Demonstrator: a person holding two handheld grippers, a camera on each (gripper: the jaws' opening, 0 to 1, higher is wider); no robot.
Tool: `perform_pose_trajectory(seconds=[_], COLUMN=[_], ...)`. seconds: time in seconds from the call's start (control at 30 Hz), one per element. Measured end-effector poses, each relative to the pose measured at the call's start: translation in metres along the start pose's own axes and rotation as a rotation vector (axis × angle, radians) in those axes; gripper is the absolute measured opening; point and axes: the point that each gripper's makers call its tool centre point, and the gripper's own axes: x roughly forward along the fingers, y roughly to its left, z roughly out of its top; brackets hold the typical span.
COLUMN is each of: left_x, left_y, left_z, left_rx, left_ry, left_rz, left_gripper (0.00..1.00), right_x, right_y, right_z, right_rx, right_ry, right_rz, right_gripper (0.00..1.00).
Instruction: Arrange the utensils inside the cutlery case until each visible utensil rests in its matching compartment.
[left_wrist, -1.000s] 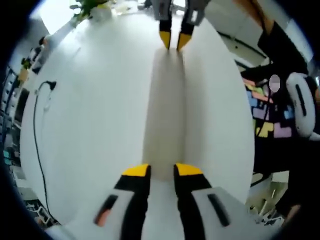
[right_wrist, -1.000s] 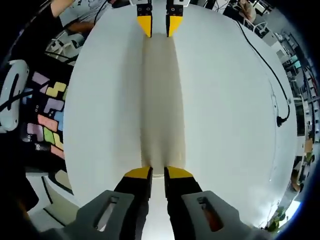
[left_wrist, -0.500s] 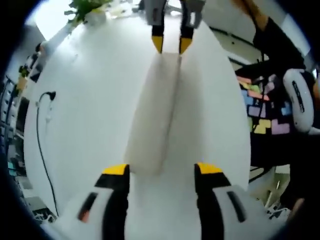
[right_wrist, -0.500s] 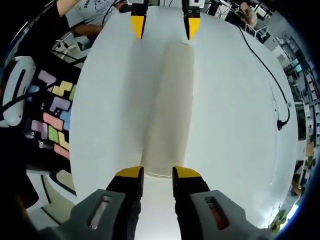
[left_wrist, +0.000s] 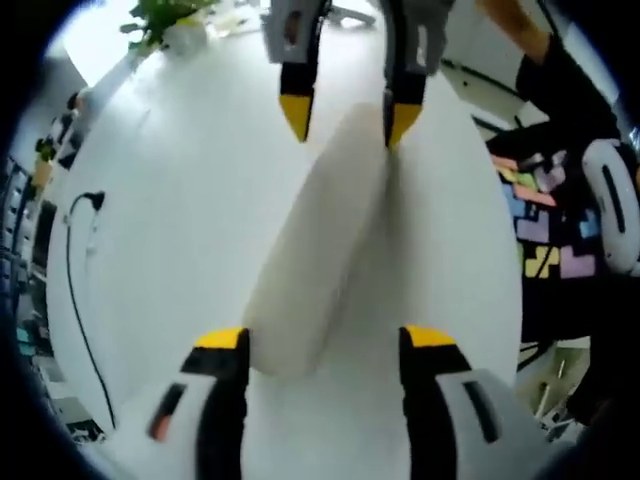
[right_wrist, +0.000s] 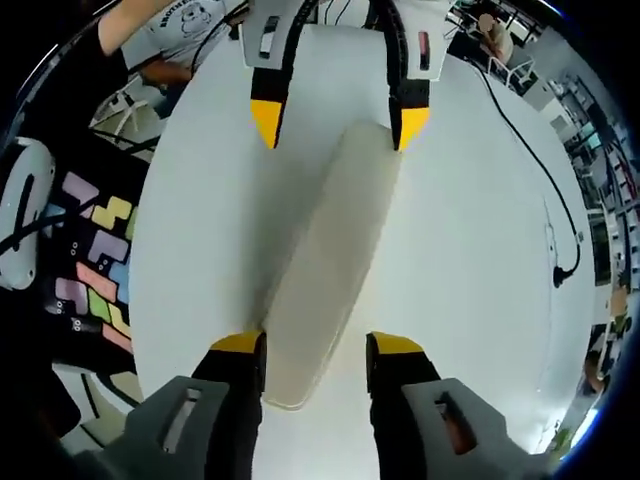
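Left tongs (left_wrist: 325, 338) spread wide, right tongs (right_wrist: 316, 344) spread wide, facing each other, gripping nothing

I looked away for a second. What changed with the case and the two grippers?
Both grippers let go: the left gripper and right gripper, shut on the case's ends a second ago, now stand open. The cream case lies skewed between them, still closed, on the white table.
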Motion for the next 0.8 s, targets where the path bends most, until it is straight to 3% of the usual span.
perform_pose_trajectory(seconds=[0.27,0.5,0.7,0.8], left_x=[-0.003,-0.004,-0.011,-0.002], left_y=[-0.015,-0.020,-0.011,-0.006], left_z=[-0.005,-0.006,0.008,0.003], left_rx=[-0.042,-0.034,-0.005,-0.026], left_ry=[0.066,0.109,0.037,0.062], left_rz=[-0.015,-0.037,-0.022,0.002], left_gripper=[0.56,0.51,0.57,0.61], right_x=[0.003,0.004,0.004,0.002], right_y=[0.010,-0.003,-0.010,-0.016], right_z=[0.002,0.000,-0.001,-0.005], right_rx=[0.001,-0.030,-0.034,-0.056], right_ry=[-0.006,0.009,-0.002,0.003], right_rz=[0.010,-0.021,-0.031,-0.045], right_gripper=[0.48,0.43,0.46,0.47])
